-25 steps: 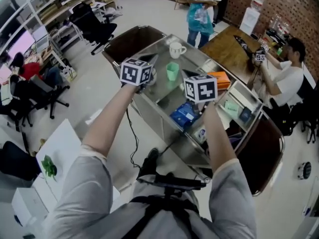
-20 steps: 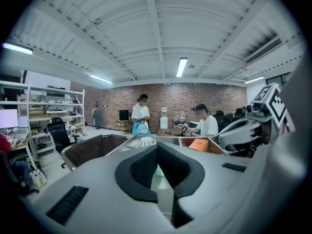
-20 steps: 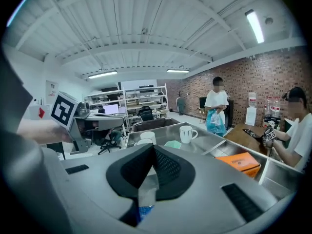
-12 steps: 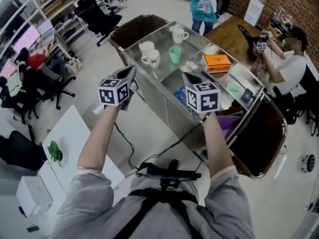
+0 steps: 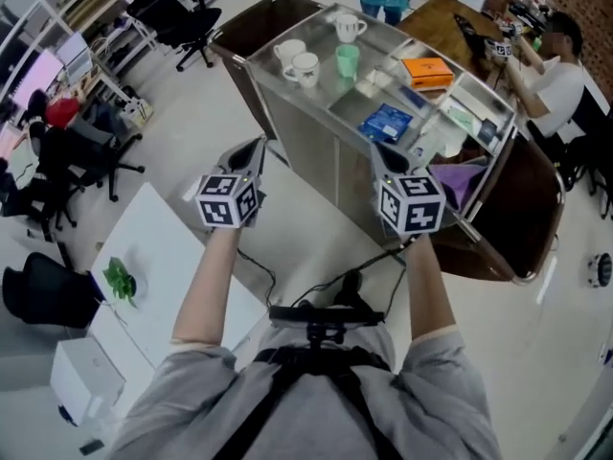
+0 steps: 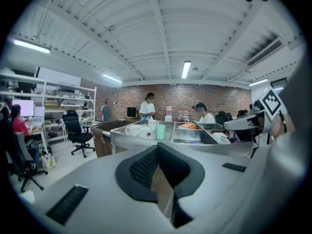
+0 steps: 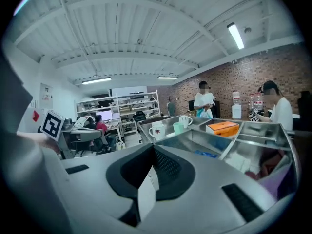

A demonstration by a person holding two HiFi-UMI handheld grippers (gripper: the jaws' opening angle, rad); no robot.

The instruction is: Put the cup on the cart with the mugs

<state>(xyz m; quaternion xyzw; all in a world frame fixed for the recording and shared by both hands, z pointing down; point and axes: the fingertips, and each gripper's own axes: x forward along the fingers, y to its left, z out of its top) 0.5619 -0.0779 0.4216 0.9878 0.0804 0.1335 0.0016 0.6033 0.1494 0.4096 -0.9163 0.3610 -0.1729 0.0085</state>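
**Green cup stands among the mugs; both grippers closed and empty**

The green cup stands upright on the top shelf of the steel cart, at its far end. Two white mugs are just to its left and a third mug is just beyond it. It appears to touch none of them. By how things lie, the placing looks done.

The left gripper is held over the floor, near the cart's left side and well apart from the cup. Its jaws are pressed together with nothing between them. The right gripper hangs near the cart's near edge, its jaws likewise together and empty.

The cup looks like a small plastic tumbler without a handle, so it is probably light and fairly stiff. Its thin wall might flex under a hard squeeze. The smooth sides are likely to be a little slippery, and so light a cup would tip easily if nudged.

If it had to be taken up, the safest hold would be across the wall at about mid-height, approached from the right. That side is clear of the mugs, which look like ceramic and could chip.
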